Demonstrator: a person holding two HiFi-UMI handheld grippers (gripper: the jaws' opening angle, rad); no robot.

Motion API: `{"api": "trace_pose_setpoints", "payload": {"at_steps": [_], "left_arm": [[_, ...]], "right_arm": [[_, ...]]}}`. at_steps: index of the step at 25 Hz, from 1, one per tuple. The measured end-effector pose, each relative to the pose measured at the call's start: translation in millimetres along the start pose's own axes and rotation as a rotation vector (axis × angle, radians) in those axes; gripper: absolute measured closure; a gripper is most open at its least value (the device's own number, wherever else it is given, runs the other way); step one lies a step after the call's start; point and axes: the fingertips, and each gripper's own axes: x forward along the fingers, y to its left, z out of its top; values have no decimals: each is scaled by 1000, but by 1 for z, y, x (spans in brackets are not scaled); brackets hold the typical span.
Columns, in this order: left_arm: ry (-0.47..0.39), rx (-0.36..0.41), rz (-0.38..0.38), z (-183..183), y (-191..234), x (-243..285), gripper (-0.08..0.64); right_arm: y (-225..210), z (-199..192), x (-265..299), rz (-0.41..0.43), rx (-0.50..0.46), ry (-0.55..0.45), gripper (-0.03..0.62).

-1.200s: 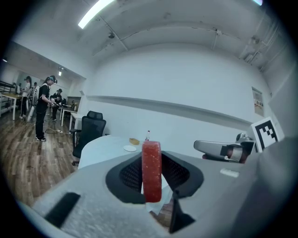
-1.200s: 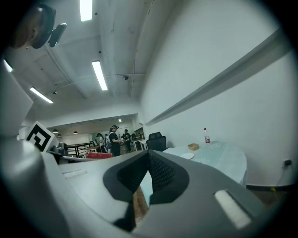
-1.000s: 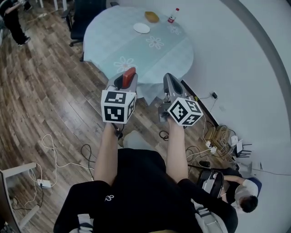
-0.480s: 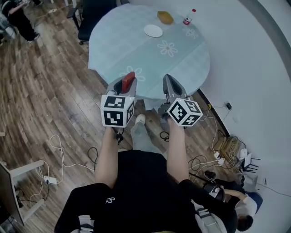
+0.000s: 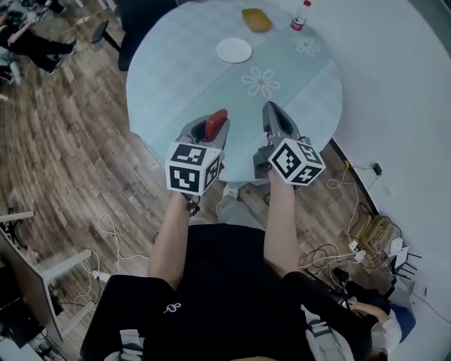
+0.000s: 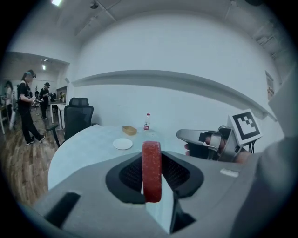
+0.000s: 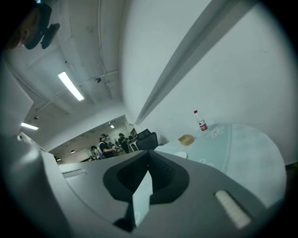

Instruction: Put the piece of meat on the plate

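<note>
A red, flat piece of meat (image 5: 215,124) stands on edge between the pads of my left gripper (image 5: 211,128), which is shut on it; in the left gripper view the meat (image 6: 152,171) fills the gap between the jaws. My right gripper (image 5: 274,114) is beside it on the right, jaws together with nothing between them. Both hang over the near edge of the round table (image 5: 176,77). A small white plate (image 5: 233,50) lies at the table's far side, well beyond both grippers, and shows in the left gripper view as the plate (image 6: 123,144).
A tan box (image 5: 256,19) and a red-labelled bottle (image 5: 300,15) stand behind the plate. A dark office chair (image 5: 141,13) is at the table's far left. Cables (image 5: 113,236) lie on the wooden floor. A white wall curves along the right. People stand at the far left (image 6: 28,107).
The table has come closer in the head view. Both grippers, side by side as before, now reach over its near edge. The meat stays in the left gripper.
</note>
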Motion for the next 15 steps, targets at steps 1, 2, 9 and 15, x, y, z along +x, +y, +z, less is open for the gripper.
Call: {"api": "trace_pose_setpoints", "payload": {"at_steps": [1,2,9,15], "left_arm": [[1,9,-1,7,0,10,472],[6,14,0,11,1,20,472],[73,42,-44,16,-10,76,472],[81,60,-88,20,-27,106,472]], "right_arm": [[-10,7,6,-5,11,-12,586],[-20,12,10,-12,18,-18,586],[-89,29,4,-118,54,-46,586],[-131,44,-9,-191,69,-68,586]]}}
